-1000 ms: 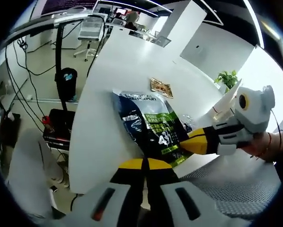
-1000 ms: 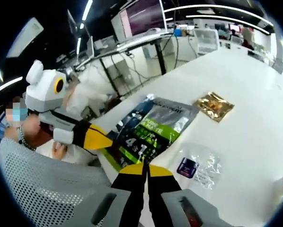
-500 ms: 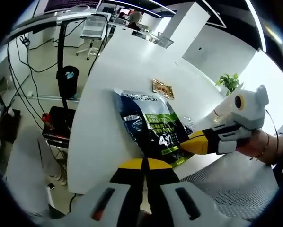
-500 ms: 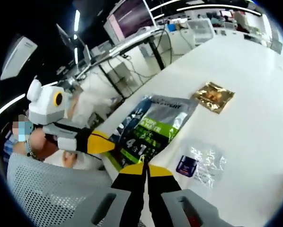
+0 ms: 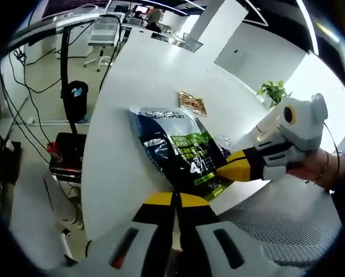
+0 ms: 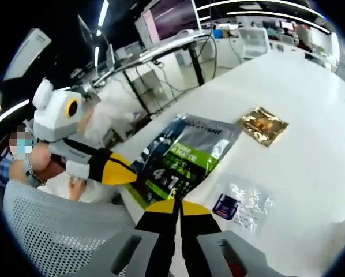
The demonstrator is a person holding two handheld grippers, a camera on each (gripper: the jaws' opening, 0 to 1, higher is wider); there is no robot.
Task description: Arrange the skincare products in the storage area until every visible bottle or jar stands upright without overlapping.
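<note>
A large dark pouch (image 5: 181, 151) with green and white print is lying flat near the edge of a white table (image 5: 143, 75). In the left gripper view its long axis is running from the table edge near the camera up and to the left, with the white-lettered top end turned away toward the far side of the table. In the right gripper view the same pouch (image 6: 181, 154) is seen slanting up to the right, its lettered end farthest from the camera.

A small gold packet (image 6: 263, 125) is lying flat beyond the pouch's far end, apart from it. A clear plastic bag (image 6: 242, 202) holding a small dark purple item (image 6: 225, 205) is resting just beside the pouch, toward the table's interior; whether that item is a jar cannot be told.

The left gripper (image 5: 175, 199) is being held with its yellow-tipped jaws pressed together, nothing between them, short of the pouch's near end. The right gripper (image 6: 176, 206) is likewise closed on nothing, its tips over the table edge by the pouch's near corner. Each gripper is being carried in a person's hand (image 5: 311, 171).

A grey mesh surface (image 6: 51, 231) is seen below the table edge.
</note>
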